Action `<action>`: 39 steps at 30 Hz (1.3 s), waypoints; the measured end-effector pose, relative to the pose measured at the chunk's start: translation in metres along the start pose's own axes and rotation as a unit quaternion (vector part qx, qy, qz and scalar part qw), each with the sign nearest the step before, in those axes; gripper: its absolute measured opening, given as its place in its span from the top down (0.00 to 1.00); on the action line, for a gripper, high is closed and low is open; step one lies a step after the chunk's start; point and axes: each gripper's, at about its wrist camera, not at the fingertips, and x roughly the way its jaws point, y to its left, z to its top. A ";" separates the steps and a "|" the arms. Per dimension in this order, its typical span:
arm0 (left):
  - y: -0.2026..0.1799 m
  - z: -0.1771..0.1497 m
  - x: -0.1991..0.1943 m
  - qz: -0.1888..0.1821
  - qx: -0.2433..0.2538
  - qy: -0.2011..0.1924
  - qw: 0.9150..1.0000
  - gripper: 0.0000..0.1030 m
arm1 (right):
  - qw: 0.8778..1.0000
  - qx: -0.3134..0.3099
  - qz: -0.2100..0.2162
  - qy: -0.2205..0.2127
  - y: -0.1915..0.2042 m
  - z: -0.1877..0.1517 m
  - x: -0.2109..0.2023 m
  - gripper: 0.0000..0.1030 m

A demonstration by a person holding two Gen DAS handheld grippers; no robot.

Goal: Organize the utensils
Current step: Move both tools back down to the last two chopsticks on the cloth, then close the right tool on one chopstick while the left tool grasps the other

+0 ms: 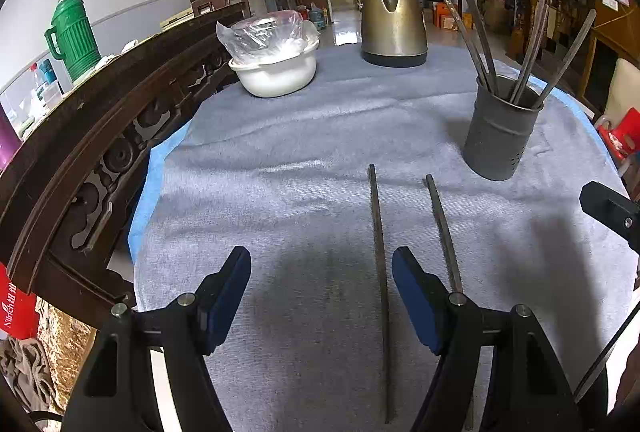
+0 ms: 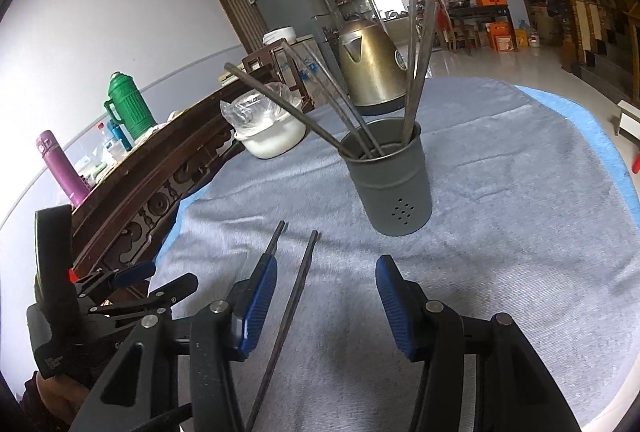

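Note:
Two dark chopsticks lie side by side on the grey-blue cloth: one (image 1: 379, 264) between my left gripper's fingers, the other (image 1: 442, 228) under its right finger. In the right wrist view they show as one (image 2: 294, 304) between the fingers and one (image 2: 276, 242) behind the left finger. A dark grey holder (image 1: 500, 136) (image 2: 390, 188) stands beyond them with several chopsticks upright in it. My left gripper (image 1: 322, 296) is open and empty above the cloth. My right gripper (image 2: 326, 308) is open and empty too.
A brass kettle (image 1: 394, 20) and a white bowl (image 1: 276, 72) with a plastic bag stand at the table's far side. A carved wooden chair back (image 1: 100, 136) runs along the left edge. The right gripper's tip (image 1: 612, 210) shows at the right.

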 end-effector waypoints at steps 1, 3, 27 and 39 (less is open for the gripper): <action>0.000 0.000 0.001 0.000 0.000 0.000 1.000 0.28 | 1.000 0.000 0.000 0.001 0.000 0.000 0.001 0.46; 0.001 0.000 0.001 0.000 0.000 0.001 1.000 0.28 | 1.000 -0.001 0.001 0.004 0.001 0.000 0.003 0.48; 0.014 -0.004 0.022 -0.012 -0.026 0.028 0.999 0.28 | 0.999 -0.018 0.009 0.047 0.019 -0.006 0.030 0.61; 0.030 -0.014 0.042 -0.048 -0.058 0.067 0.995 0.28 | 0.992 -0.021 0.022 0.123 0.038 -0.023 0.071 0.72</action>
